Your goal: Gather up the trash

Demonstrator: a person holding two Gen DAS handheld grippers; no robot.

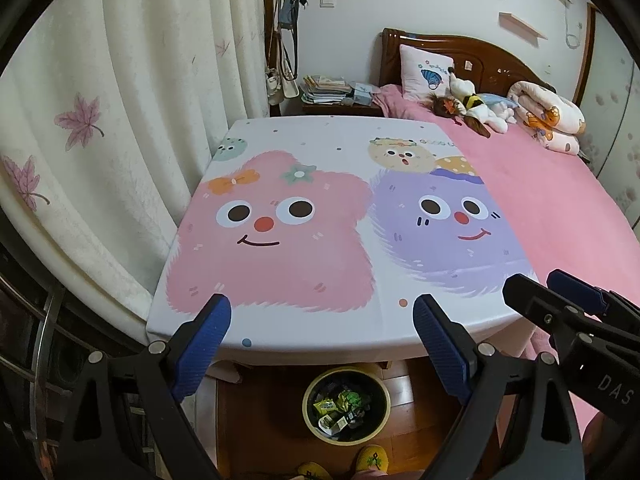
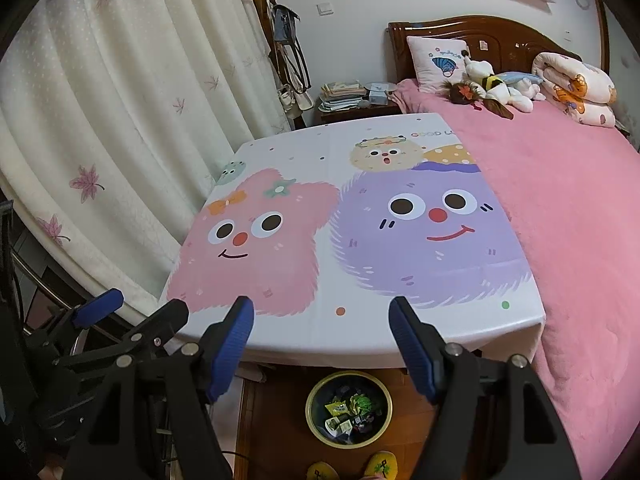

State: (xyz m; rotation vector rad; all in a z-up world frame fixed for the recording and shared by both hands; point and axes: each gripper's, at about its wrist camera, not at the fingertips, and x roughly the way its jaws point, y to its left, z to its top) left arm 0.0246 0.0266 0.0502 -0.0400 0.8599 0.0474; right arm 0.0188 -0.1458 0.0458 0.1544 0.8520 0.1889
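A round yellow-rimmed trash bin (image 1: pixel 346 405) stands on the wooden floor below the table's front edge, holding several wrappers (image 1: pixel 340 406); it also shows in the right wrist view (image 2: pixel 349 408). My left gripper (image 1: pixel 322 316) is open and empty, held above the table's front edge. My right gripper (image 2: pixel 321 316) is open and empty, also above the front edge. The right gripper shows at the right of the left wrist view (image 1: pixel 560 292); the left gripper shows at the lower left of the right wrist view (image 2: pixel 132 308).
The table (image 1: pixel 320 332) wears a cartoon-print cloth with pink and purple faces. A pink bed (image 1: pixel 540 184) with plush toys and a rolled quilt adjoins its right side. Curtains (image 1: pixel 120 120) hang left. Yellow slippers (image 2: pixel 380 464) stand below the bin.
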